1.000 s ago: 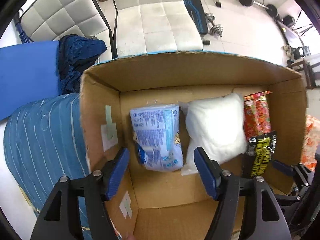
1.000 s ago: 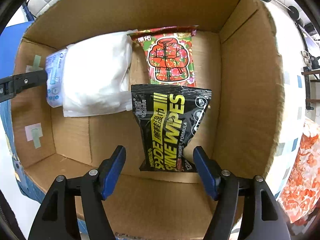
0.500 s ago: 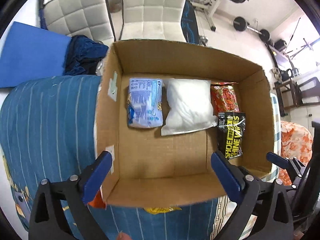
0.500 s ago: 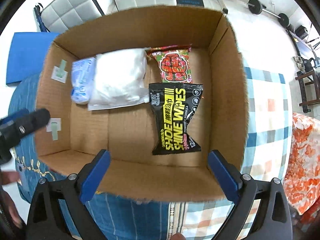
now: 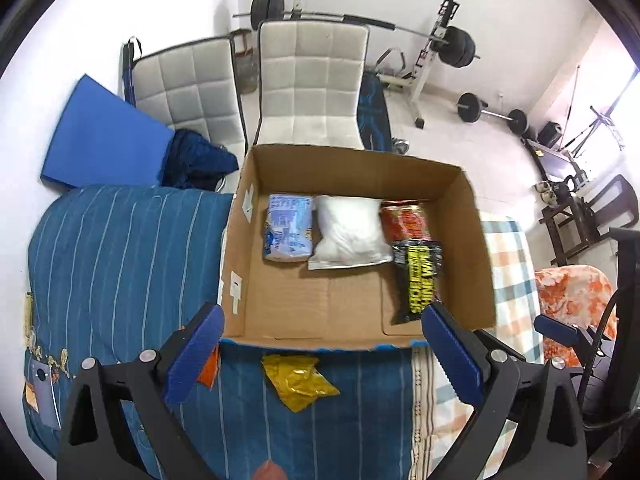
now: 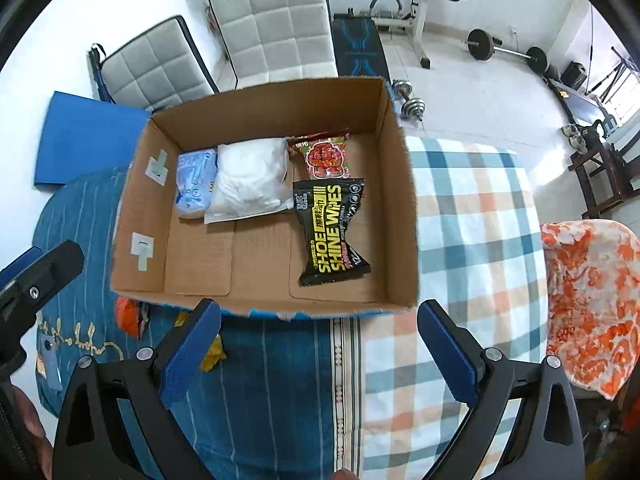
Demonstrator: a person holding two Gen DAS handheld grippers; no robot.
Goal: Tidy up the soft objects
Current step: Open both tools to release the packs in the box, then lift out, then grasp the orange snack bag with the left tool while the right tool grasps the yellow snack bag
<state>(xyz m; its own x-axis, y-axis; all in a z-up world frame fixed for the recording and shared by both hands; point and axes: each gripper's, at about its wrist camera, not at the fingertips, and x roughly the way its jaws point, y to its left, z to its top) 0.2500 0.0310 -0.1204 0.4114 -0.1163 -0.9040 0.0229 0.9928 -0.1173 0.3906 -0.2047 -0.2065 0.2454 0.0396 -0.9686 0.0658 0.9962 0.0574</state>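
Both grippers hover above the bed, short of the near wall of the cardboard box (image 5: 352, 168). Left gripper (image 5: 320, 350): jaws spread wide, nothing between them. Right gripper (image 6: 318, 344): likewise released and empty. Box contents, left wrist view: blue tissue pack (image 5: 287, 233) at 9 o'clock on the floor, touching the white pillow-like bag (image 5: 348, 232) at centre; red snack packet (image 5: 404, 222) at 2 o'clock; black shoe shine wipes pouch (image 5: 418, 280) at 4 o'clock, its top overlapping the red packet's lower edge. Outside the box, a yellow wrapper (image 5: 298, 380) lies on the blue striped cover (image 5: 120, 256) just beside the near wall; an orange packet (image 6: 128, 314) sits near the box's near left corner.
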